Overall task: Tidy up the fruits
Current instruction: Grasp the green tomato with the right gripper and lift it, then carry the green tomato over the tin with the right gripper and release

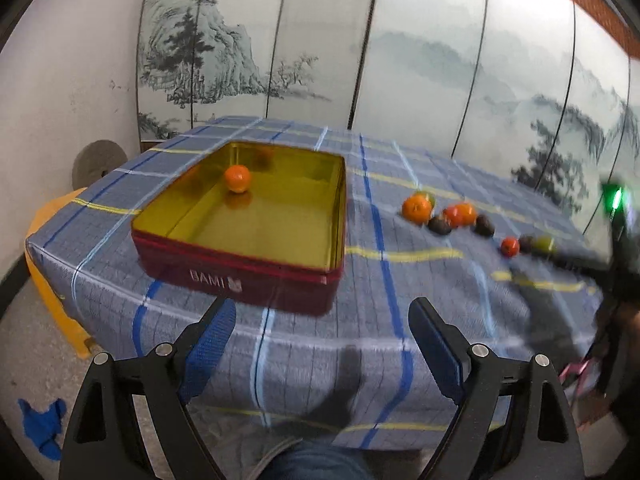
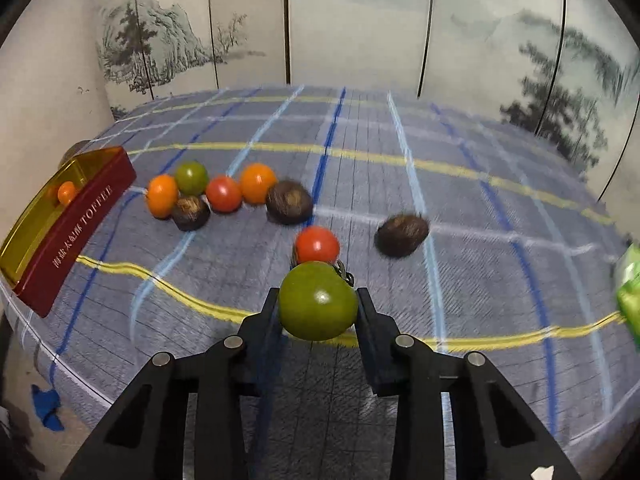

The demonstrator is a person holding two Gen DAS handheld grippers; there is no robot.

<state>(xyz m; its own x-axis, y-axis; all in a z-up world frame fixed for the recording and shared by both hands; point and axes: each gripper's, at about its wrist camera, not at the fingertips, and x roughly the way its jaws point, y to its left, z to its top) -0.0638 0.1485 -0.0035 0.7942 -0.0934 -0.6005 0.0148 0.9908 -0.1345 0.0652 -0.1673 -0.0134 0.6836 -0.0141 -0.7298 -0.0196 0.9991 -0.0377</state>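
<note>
Right tongs (image 2: 318, 306) clamp a round green tomato-like fruit (image 2: 318, 300); the left tongs (image 1: 322, 336) hang apart, empty. The red, gold-lined tin (image 1: 336, 216), holding one small orange fruit (image 1: 237, 178), sits just ahead of the left tongs, so carry it level and lower before releasing.

A home room: ink-landscape folding screen (image 1: 304, 40) behind a plaid-clothed table (image 2: 360, 152).

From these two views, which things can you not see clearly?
- Right wrist view: the tin is cut off by the left edge.
- Right wrist view: a green object is blurred and cut off at the right edge.
- Left wrist view: the right gripper is blurred, so its hold on the green fruit is unreadable there.
</note>
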